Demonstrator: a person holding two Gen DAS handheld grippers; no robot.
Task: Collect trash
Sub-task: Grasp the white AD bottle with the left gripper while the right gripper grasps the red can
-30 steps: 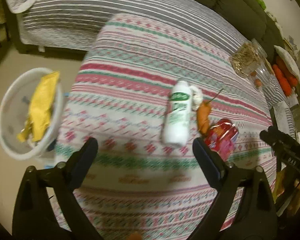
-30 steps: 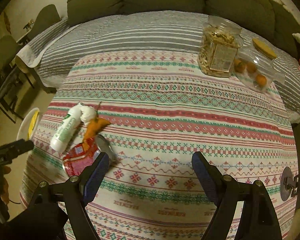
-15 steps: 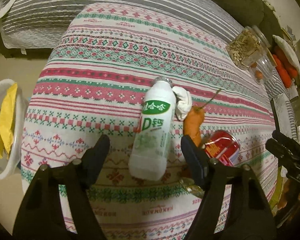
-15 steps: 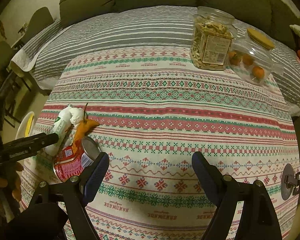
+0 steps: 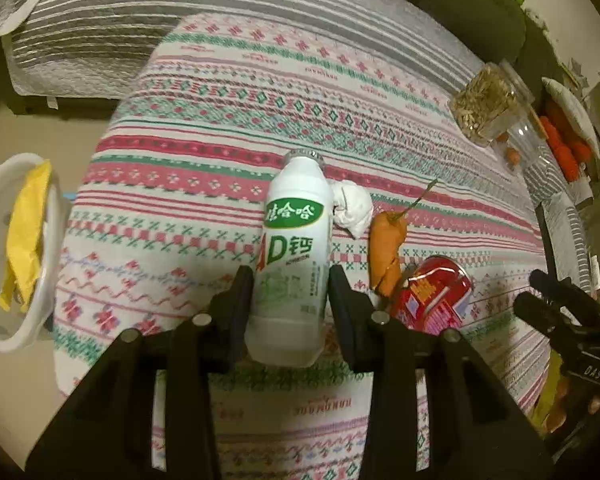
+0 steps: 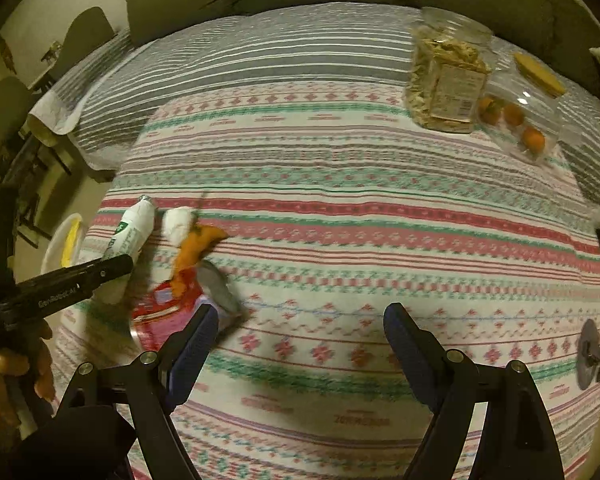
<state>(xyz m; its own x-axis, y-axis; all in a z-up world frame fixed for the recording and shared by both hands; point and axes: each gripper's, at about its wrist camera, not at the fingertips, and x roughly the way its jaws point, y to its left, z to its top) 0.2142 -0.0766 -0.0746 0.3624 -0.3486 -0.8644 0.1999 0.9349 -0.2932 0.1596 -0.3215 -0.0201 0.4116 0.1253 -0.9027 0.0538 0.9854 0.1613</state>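
Left claw (image 5: 290,294) newly closed onto bottle (image 5: 294,248), right claw (image 6: 296,334) apart, bin (image 5: 4,320) clearer left-view.

Left hand-held gripper (image 5: 290,292) now astride bottle (image 5: 294,248)

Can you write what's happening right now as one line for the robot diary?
left tool: closing round milk bottle, pads at its sides | right tool: open, empty | bin: on floor, yellow wrapper inside

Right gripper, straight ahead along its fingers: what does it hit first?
Most likely bare tablecloth. The right gripper is open with nothing between its fingers; the red can lies just off its left finger, though depth is unclear.
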